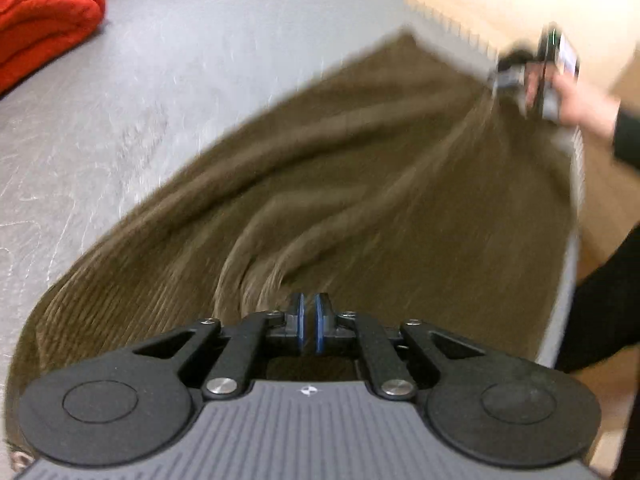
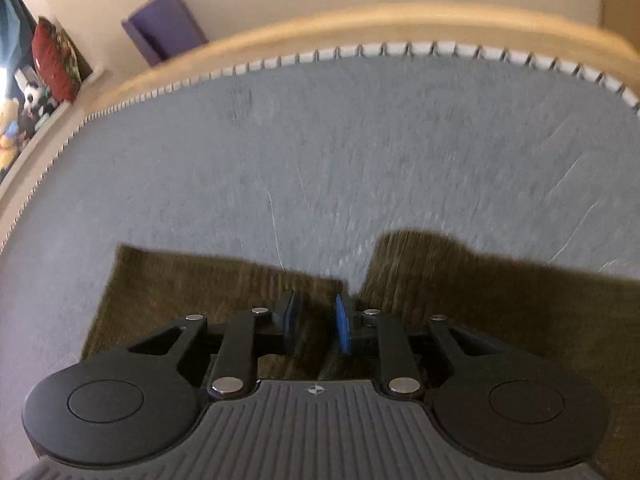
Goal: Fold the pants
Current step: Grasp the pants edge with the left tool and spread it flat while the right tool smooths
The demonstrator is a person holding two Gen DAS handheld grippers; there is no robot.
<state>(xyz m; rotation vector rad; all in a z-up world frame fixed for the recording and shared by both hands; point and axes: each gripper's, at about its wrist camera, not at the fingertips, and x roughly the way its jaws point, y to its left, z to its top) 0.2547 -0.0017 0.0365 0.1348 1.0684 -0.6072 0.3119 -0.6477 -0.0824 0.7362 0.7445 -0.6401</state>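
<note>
Olive-brown corduroy pants [image 1: 360, 184] lie rumpled, partly lifted off grey mat.

Both fisheye views are dim and warm-toned, streaked with motion blur across the brown pants [image 1: 360, 168], edges strongly curved.

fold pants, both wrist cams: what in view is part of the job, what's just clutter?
Part of the job:
- brown corduroy pants, spread on the grey mat
- left gripper, shut on a fold of the pants
- right gripper, fabric between its pads

Just lying about:
- red folded cloth
- purple block beyond the mat
- stuffed toys at far left
</note>
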